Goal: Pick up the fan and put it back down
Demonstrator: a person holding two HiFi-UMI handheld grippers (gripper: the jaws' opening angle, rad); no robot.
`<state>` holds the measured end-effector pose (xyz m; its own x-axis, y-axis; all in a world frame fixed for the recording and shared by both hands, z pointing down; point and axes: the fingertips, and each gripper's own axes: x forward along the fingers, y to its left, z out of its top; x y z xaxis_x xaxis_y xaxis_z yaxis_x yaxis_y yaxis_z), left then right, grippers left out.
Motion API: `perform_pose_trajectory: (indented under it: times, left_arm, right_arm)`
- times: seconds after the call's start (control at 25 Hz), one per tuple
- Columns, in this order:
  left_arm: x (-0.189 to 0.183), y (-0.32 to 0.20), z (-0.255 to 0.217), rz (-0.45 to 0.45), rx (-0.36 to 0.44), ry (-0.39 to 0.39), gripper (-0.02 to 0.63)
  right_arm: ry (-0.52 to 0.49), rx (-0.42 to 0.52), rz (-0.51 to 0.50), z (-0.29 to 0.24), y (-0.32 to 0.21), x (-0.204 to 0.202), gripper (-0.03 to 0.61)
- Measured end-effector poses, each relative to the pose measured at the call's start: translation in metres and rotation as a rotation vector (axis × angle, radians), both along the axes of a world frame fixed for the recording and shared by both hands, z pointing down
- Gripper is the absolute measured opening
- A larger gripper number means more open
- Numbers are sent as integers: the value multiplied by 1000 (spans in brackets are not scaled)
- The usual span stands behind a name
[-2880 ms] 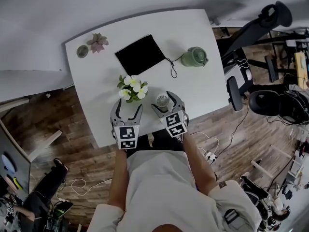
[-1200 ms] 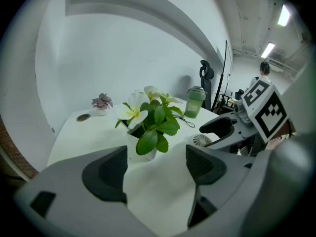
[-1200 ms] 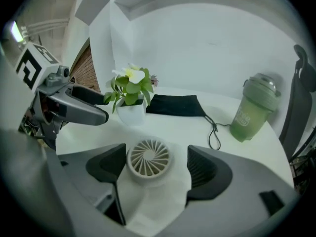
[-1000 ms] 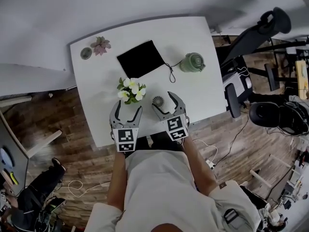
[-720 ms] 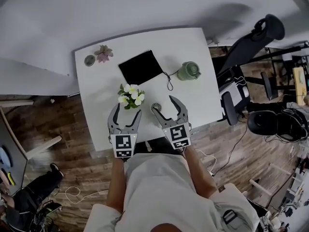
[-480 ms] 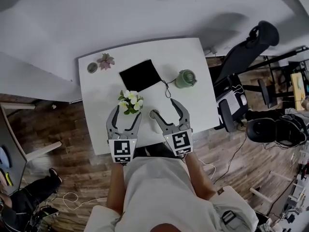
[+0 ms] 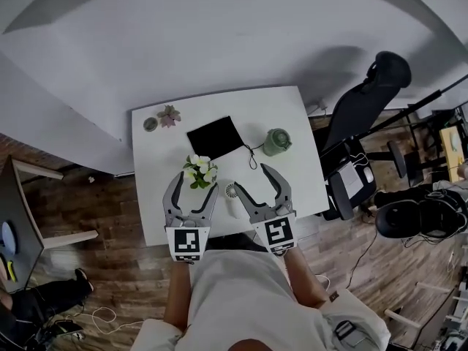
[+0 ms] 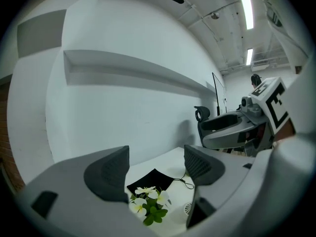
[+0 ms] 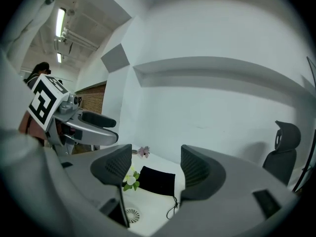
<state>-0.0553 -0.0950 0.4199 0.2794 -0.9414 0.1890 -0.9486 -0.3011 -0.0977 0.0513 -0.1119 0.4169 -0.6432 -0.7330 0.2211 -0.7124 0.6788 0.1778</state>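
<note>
The small round fan (image 7: 232,190) lies on the white tabletop (image 7: 292,115) near its front edge, gripped by nothing. The right gripper (image 7: 250,176) hangs above and just beside it, jaws spread and empty. The left gripper (image 7: 196,181), over the potted flowers (image 7: 199,171), is closing its jaws on nothing

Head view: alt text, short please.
A person, seen from above, holds two empty grippers over a white table: the jaws of the left gripper are closing, those of the right gripper stand apart. The small fan sits on the table between them, with white flowers, a black pouch and a green teapot beyond.
</note>
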Motion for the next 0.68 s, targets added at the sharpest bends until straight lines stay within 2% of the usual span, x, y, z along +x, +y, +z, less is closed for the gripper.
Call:
perform_pose_trajectory:
  times: [0.48, 0.68]
  left_arm:
    - [3, 12, -20, -22, 34, -44, 334]
    - [5, 8, -22, -17, 42, -45, 333]
  right_arm:
    - [-49, 32, -7, -18, 4, 10, 301]
    - [-70, 13, 2, -12, 1, 11, 299]
